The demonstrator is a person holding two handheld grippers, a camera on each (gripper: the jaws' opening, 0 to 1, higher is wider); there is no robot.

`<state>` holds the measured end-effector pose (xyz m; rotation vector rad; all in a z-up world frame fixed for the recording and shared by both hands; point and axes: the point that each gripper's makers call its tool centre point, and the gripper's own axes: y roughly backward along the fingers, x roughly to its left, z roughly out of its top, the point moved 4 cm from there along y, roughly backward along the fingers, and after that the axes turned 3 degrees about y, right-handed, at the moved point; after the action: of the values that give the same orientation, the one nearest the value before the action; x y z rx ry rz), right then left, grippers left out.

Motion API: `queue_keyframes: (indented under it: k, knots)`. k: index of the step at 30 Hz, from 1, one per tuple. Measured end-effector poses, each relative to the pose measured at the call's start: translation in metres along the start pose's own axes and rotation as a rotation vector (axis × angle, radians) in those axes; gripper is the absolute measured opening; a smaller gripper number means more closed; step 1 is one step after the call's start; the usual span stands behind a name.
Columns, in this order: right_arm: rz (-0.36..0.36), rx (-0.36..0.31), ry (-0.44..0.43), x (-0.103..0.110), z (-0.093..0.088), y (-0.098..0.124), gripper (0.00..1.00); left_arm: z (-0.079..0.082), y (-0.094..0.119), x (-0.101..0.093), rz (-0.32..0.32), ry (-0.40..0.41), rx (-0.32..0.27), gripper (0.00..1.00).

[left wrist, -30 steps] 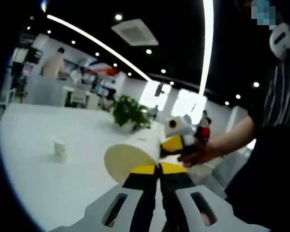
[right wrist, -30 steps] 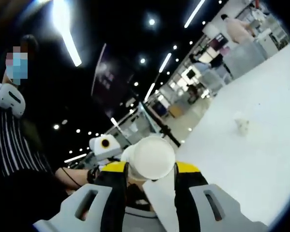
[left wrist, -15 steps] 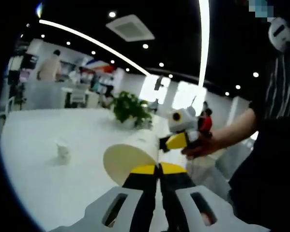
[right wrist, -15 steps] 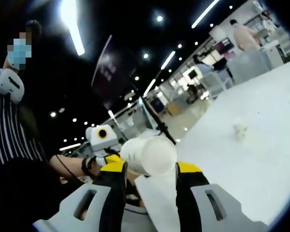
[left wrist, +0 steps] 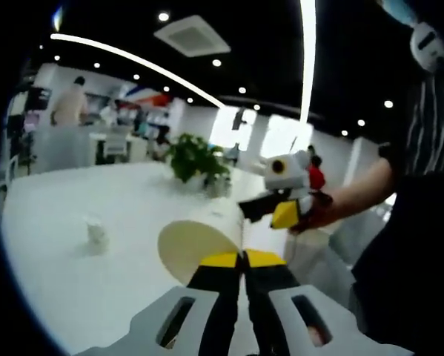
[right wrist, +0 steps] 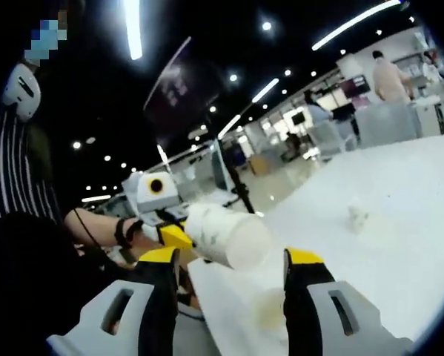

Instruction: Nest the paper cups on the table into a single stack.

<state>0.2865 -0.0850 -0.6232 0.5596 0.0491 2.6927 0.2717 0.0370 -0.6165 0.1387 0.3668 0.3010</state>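
My left gripper (left wrist: 242,258) is shut on the rim of a white paper cup (left wrist: 200,245), which it holds on its side in the air with the cream mouth towards the camera. In the right gripper view the same cup (right wrist: 227,235) shows its closed base, with the left gripper (right wrist: 171,234) pinching its far rim. My right gripper (right wrist: 231,259) stands open, its jaws wide apart below and to either side of the cup, not touching it. In the left gripper view the right gripper (left wrist: 277,209) hangs just right of the cup. A second small cup (left wrist: 95,231) (right wrist: 355,215) stands on the white table (left wrist: 51,282).
A potted green plant (left wrist: 196,159) stands at the far side of the table. The person holding the grippers, in a striped top (left wrist: 429,148), is at the right. Other people and desks are far behind. The table edge (right wrist: 207,297) runs below the right gripper.
The right gripper's jaws have spread and let go of the held cup, and it has drawn slightly away. The left gripper still holds the cup.
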Motion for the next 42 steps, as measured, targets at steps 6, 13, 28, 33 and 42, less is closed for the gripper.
queue_keyframes:
  k: [6,13,28,33,42]
  knots:
    - [-0.055,0.020,0.045,-0.008,-0.001,0.008,0.66,0.001,0.000,0.002,-0.003,-0.007,0.019,0.00]
    - [-0.143,0.005,0.051,-0.024,0.002,0.022,0.79,-0.002,-0.001,0.005,-0.001,-0.017,0.052,0.00]
    - [-0.328,0.034,0.075,-0.064,0.002,0.044,1.00,-0.006,-0.001,0.011,0.010,-0.014,0.115,0.00]
    - [-0.354,0.091,0.123,-0.069,-0.002,0.048,1.00,-0.005,-0.002,0.012,0.020,-0.022,0.130,0.00]
    - [-0.380,0.139,0.211,-0.072,-0.004,0.048,1.00,-0.007,-0.003,0.018,0.034,-0.036,0.209,0.00]
